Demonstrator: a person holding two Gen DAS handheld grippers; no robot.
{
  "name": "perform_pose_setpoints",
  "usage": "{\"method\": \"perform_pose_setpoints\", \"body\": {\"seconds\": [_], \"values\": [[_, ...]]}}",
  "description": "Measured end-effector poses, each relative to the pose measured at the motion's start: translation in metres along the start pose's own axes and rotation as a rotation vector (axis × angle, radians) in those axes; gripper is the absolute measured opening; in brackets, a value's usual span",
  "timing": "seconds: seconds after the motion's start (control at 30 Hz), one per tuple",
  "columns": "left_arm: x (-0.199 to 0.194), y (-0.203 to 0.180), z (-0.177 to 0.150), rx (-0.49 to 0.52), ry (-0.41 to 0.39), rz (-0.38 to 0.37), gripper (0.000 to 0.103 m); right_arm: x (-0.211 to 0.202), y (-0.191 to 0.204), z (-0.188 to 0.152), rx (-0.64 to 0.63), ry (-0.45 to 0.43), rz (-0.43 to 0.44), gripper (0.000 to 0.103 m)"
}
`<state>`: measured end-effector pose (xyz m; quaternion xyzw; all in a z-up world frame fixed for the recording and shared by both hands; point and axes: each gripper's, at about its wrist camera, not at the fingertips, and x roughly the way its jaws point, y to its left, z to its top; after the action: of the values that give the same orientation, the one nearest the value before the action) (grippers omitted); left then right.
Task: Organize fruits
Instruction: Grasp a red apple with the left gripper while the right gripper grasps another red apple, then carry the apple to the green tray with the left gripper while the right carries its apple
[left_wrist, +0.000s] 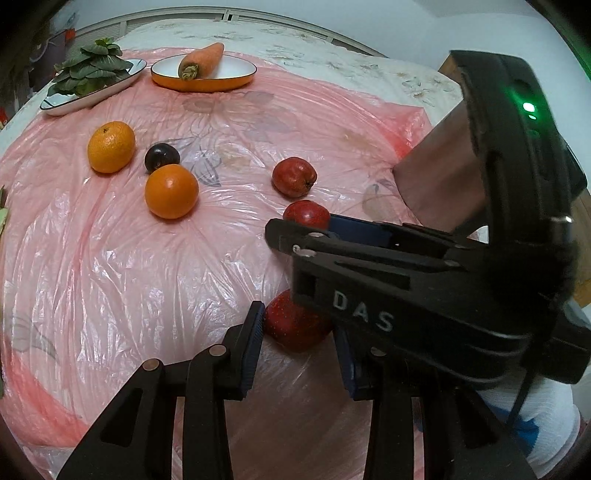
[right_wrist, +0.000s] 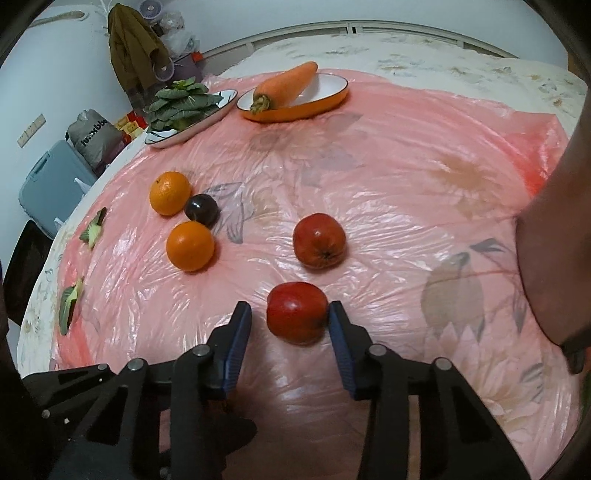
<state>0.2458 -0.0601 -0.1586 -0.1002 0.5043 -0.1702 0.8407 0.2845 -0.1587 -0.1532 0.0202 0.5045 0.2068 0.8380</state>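
I hold my right tongs apart around the glossy red apple at lower centre, ready to clamp; left tongs likewise gape.

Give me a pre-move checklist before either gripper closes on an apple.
1. Right gripper open around the near apple: ok, jaws apart, apple between them.
2. That apple centred: not ok, it sits against the right finger, with a gap on the left.
3. Left gripper open at its own apple: ok, apple at its fingertips.
4. Grippers apart: not ok, the right gripper crosses closely over the left one's right finger.
5. Far apple out of the way: ok, lies apart.
6. Free dish for the apples: cannot tell, the orange dish holds a carrot.
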Motion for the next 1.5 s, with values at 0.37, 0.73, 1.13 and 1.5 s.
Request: {"method": "perform_pose_setpoints", "body": {"seconds": [0.37, 0.73, 1.13, 1.5], "values": [[-0.001, 0.000, 0.001, 0.001, -0.005, -0.008, 0.032, -0.012, -0.009, 0.001, 0.036, -0.051, 0.042, 0.040], [-0.013, -0.007, -0.001, 0.023, -0.027, 0.015, 0.032, -0.053, -0.013, -0.006, 0.038, -0.126, 0.014, 0.040], [-0.042, -0.022, -0.006, 0.043, -0.059, 0.031, 0.031, -0.099, -0.027, -0.054, 0.049, -0.147, -0.047, 0.040], [-0.069, -0.058, -0.025, 0.105, -0.073, 0.039, 0.032, -0.143, -0.039, -0.100, 0.089, -0.161, -0.086, 0.040]]}}
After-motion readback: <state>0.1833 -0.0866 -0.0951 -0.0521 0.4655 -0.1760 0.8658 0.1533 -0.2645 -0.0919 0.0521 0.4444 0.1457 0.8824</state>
